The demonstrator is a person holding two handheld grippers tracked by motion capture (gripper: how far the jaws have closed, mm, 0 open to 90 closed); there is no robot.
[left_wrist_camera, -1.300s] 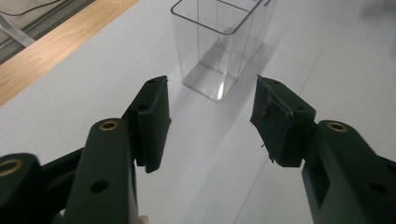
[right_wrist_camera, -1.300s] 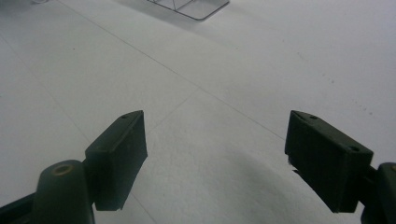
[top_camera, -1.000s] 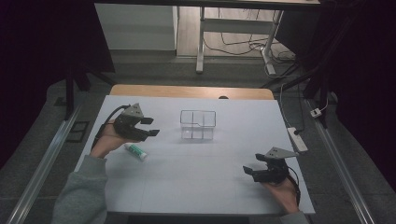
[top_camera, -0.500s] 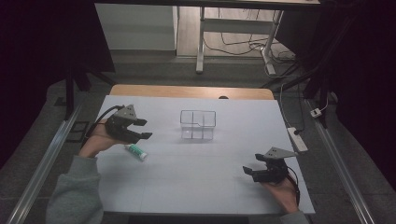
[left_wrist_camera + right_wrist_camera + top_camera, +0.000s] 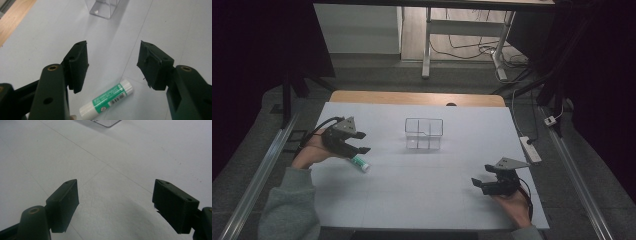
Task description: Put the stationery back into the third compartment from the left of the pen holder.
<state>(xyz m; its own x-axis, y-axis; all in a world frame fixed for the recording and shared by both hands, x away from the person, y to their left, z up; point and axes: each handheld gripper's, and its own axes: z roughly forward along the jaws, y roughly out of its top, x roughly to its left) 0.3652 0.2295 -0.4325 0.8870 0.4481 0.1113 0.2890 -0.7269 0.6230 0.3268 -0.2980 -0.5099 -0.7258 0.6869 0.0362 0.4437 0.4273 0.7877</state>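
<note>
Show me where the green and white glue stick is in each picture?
High view: the glue stick lies on the white table, just below the left tool.
Left gripper view: glue stick at bottom centre, under the open jaws.
Right gripper view: not in it.
Shared landmark: the clear plastic box.

White-and-green glue stick (image 5: 107,99), clear plastic organizer (image 5: 424,134), white table (image 5: 427,195), black gripper (image 5: 362,142)

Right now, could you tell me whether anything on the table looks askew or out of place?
Nothing stands out. The glue stick lies on its side below the open left gripper; the clear box stands upright.
</note>
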